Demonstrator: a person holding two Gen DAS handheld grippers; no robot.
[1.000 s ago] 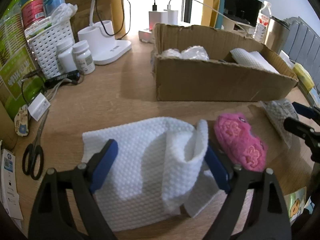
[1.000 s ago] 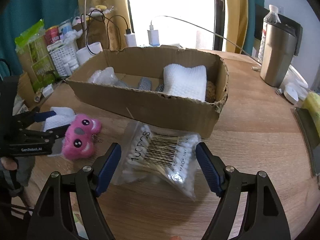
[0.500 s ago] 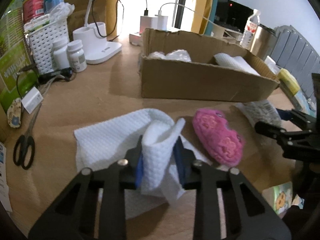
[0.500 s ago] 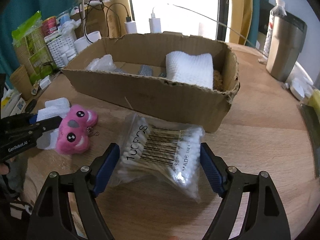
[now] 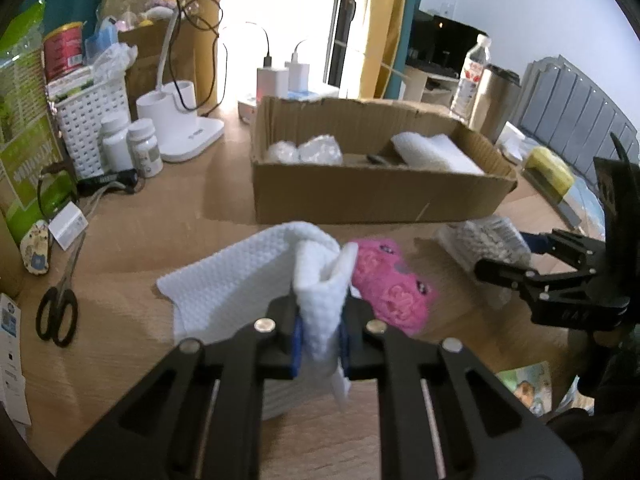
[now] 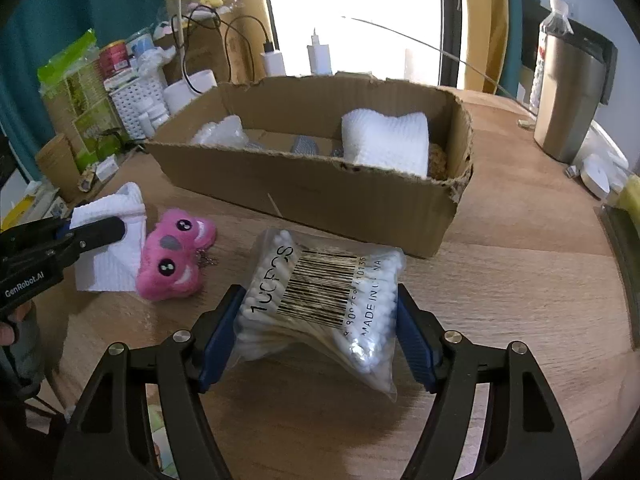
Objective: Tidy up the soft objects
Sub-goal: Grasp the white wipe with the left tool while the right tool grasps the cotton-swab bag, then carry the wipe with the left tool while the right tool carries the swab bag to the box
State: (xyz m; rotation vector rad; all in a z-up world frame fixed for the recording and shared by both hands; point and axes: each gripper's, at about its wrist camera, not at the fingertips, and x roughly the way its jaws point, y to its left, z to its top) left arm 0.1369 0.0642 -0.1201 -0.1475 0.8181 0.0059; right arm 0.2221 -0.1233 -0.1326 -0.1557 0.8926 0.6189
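Observation:
My left gripper (image 5: pixel 320 334) is shut on a bunched fold of the white textured cloth (image 5: pixel 248 276), lifting it off the wooden table; the cloth also shows in the right wrist view (image 6: pixel 116 240). A pink plush toy (image 5: pixel 390 284) lies just right of the cloth (image 6: pixel 174 256). My right gripper (image 6: pixel 320 328) has its blue pads against both sides of a clear bag of cotton swabs (image 6: pixel 324 292). The bag bulges upward between them. The cardboard box (image 6: pixel 320 196) behind holds a folded white cloth (image 6: pixel 386 142) and plastic-wrapped items (image 6: pixel 220 134).
Scissors (image 5: pixel 58 300), pill bottles (image 5: pixel 132 148), a white basket (image 5: pixel 86 120) and a lamp base (image 5: pixel 180 128) crowd the table's left side. A steel tumbler (image 6: pixel 568 96) and water bottle (image 6: pixel 550 40) stand at the right. Chargers and cables sit behind the box.
My left gripper closed on the cloth fold and raised it. My right gripper moved in around the swab bag and its pads closed against it.

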